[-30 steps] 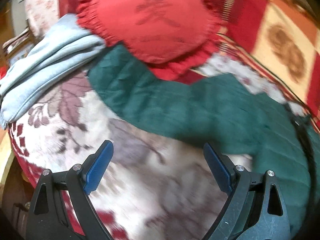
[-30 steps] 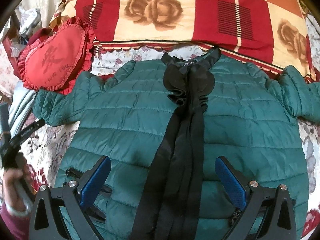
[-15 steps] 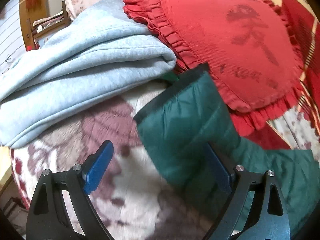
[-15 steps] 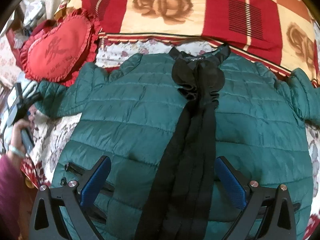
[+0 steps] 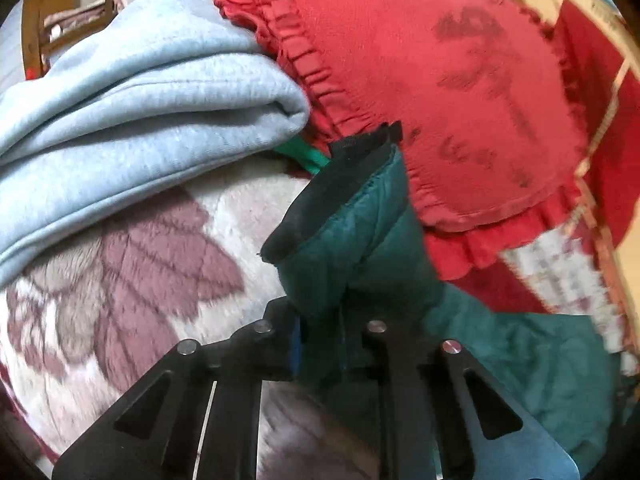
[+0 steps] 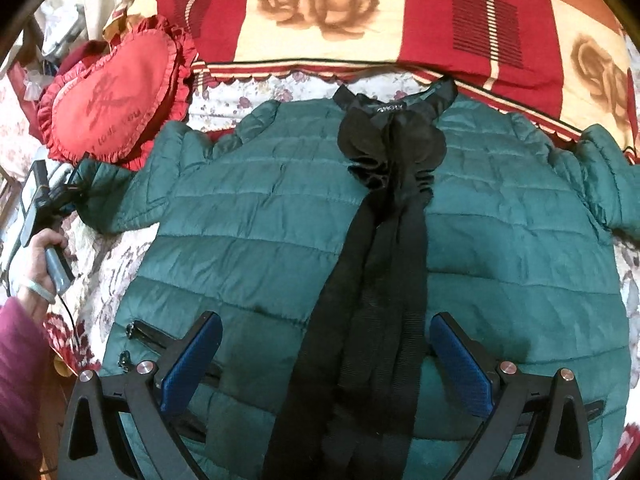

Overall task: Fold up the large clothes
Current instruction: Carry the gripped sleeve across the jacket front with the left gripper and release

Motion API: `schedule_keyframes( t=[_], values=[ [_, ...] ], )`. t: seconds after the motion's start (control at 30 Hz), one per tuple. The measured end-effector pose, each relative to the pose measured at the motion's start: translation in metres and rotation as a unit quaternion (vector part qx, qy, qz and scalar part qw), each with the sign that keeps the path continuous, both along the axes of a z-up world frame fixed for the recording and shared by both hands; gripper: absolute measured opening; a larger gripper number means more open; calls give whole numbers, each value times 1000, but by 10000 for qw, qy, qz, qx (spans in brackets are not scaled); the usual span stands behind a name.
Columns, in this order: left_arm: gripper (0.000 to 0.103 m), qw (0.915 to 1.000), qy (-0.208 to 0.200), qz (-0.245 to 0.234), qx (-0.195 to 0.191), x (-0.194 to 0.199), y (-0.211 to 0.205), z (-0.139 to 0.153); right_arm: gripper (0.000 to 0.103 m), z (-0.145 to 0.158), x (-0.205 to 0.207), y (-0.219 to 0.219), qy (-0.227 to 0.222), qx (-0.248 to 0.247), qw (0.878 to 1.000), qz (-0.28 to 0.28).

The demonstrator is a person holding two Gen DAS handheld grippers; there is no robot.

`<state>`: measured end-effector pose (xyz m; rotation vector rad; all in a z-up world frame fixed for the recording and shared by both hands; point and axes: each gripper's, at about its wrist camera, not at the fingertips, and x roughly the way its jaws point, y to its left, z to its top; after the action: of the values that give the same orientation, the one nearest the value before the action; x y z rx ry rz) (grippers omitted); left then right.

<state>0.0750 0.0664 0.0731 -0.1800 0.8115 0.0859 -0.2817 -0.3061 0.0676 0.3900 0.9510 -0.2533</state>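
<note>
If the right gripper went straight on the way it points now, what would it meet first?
Most likely the black ribbed front strip of the green quilted puffer jacket, spread flat on the bed. The right gripper stands open above it, blue pads straddling that strip; how far above is unclear.

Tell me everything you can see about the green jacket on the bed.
The green jacket is a quilted, slightly shiny puffer with a black collar, a black ruffled strip down the front and zipped side pockets. It lies flat, front up, on the flowered bedspread, sleeves spread sideways. The left gripper has just closed on the black-edged cuff beside the red heart cushion. The right gripper hangs open above the hem.
</note>
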Motion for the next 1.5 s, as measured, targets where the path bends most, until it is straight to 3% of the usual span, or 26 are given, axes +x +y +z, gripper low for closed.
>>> schedule_keyframes(
  t=[0.3, 0.63, 1.0, 1.5],
  values=[
    [12, 9947, -390, -950, -19, -67, -56, 56, 103, 13, -18, 2, -89, 2, 10000, -14],
    [12, 9769, -439, -2076, -232, -126, -158, 97, 103, 27, -52, -16, -264, 15, 9991, -324],
    [12, 9564, -338, -2897, -144, -174, -262, 96, 103, 30, -78, -41, -444, 224, 9967, -645],
    [12, 9410, -108, -3379, -118, -200, -322, 79, 103, 24, -85, -57, -437, 335, 9957, -743]
  ],
)
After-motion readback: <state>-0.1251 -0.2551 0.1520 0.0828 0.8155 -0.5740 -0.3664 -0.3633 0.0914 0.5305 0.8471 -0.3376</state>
